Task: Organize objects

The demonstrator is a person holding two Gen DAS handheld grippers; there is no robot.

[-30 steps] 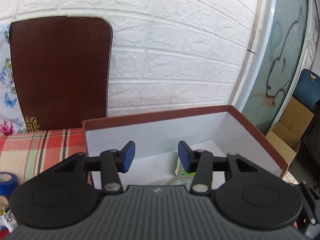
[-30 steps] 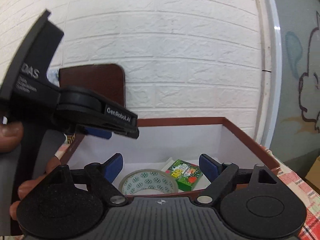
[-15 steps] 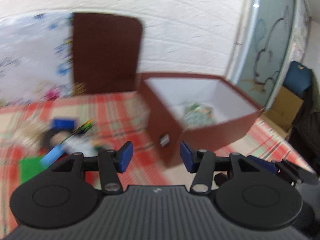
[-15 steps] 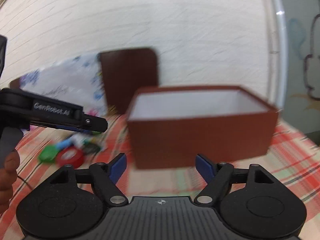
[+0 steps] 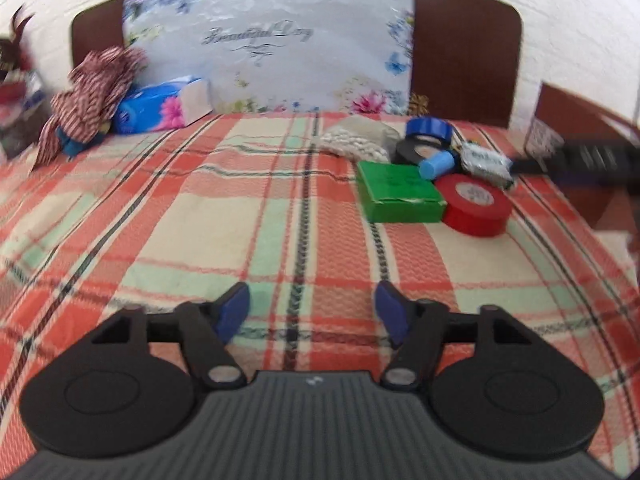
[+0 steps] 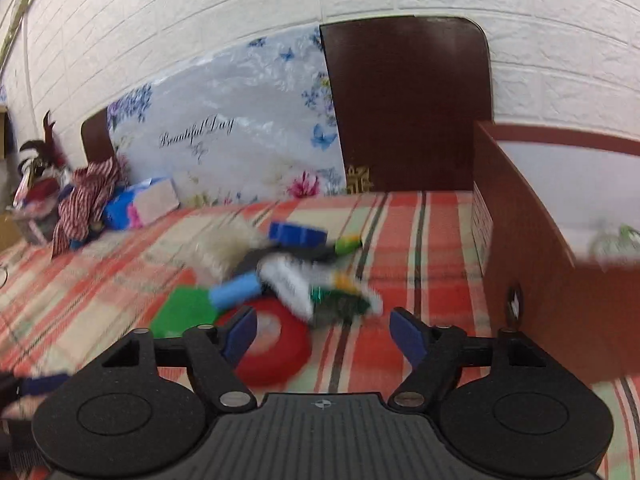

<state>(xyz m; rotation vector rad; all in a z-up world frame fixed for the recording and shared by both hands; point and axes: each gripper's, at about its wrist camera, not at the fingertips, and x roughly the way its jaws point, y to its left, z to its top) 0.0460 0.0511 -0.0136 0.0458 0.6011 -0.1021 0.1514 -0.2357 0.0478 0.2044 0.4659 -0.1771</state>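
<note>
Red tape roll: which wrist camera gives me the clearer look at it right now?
The left wrist view: the red tape roll lies whole and fairly sharp beside the green box. In the right wrist view it is motion-blurred and partly hidden behind the right gripper.

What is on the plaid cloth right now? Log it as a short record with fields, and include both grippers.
surface: plaid cloth
left gripper: open, empty, above bare cloth
right gripper: open, empty, close to the red tape roll
pile to sort: green box, red tape roll, blue tape roll, black tape roll, blue tube, white bag
touching: green box and red roll sit side by side
container: brown box, open top, right of the pile; contents blurred
back edge: tissue pack, striped cloth
</note>
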